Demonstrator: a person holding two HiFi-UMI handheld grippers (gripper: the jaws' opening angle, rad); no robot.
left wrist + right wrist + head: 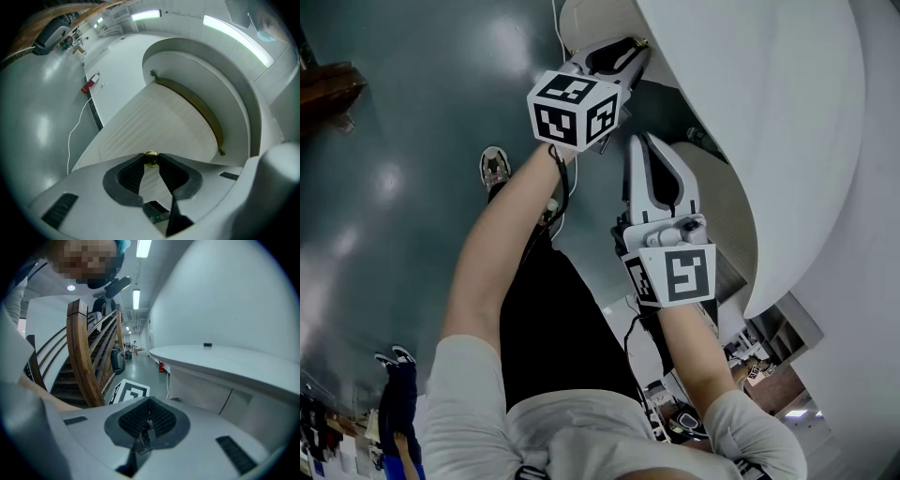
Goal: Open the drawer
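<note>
The left gripper (151, 164) fingers (131, 173) pinch the brass knob (151, 159) of the drawer (154, 117); right gripper (149, 405) fingers (135, 420) are pressed together.

- I am seeing the white counter (236, 101) wrapping round the far and right sides of the drawer front (154, 122), blocking passage there.
- A brass bar (199, 107) is running along the drawer front's far edge, under that overhang.
- Left of the drawer front, grey floor (37, 136) is lying open, with a white cable (76, 129) trailing across it.
- On the drawer front, the brass knob (151, 159) is filling the gap between the pads of the left gripper (151, 161).
</note>
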